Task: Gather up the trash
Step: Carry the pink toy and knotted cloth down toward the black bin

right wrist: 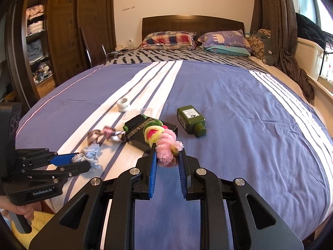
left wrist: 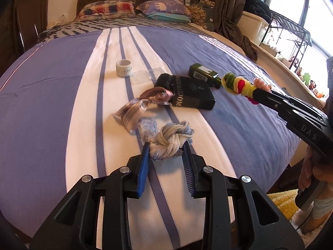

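My left gripper [left wrist: 166, 145] is shut on a knotted pale blue and cream rope [left wrist: 166, 140], whose far pink-brown end [left wrist: 143, 102] hangs blurred above the bed. It also shows in the right wrist view [right wrist: 88, 156]. My right gripper [right wrist: 166, 151] is shut on a bundle of fuzzy pipe cleaners [right wrist: 164, 141], pink, yellow, green and red, held above the bed; it shows in the left wrist view [left wrist: 239, 84]. A black box [left wrist: 191, 92], a green bottle [right wrist: 191, 119], a white tape roll [left wrist: 123, 67] and a clear plastic case [left wrist: 148, 75] lie on the bedspread.
The blue and white striped bedspread [right wrist: 249, 125] covers a wide bed with pillows [right wrist: 168, 38] at the headboard. A wardrobe with shelves [right wrist: 37, 31] stands left, a curtain [right wrist: 276, 20] and window ledge right. A yellow rug [left wrist: 285, 202] lies by the bed's near edge.
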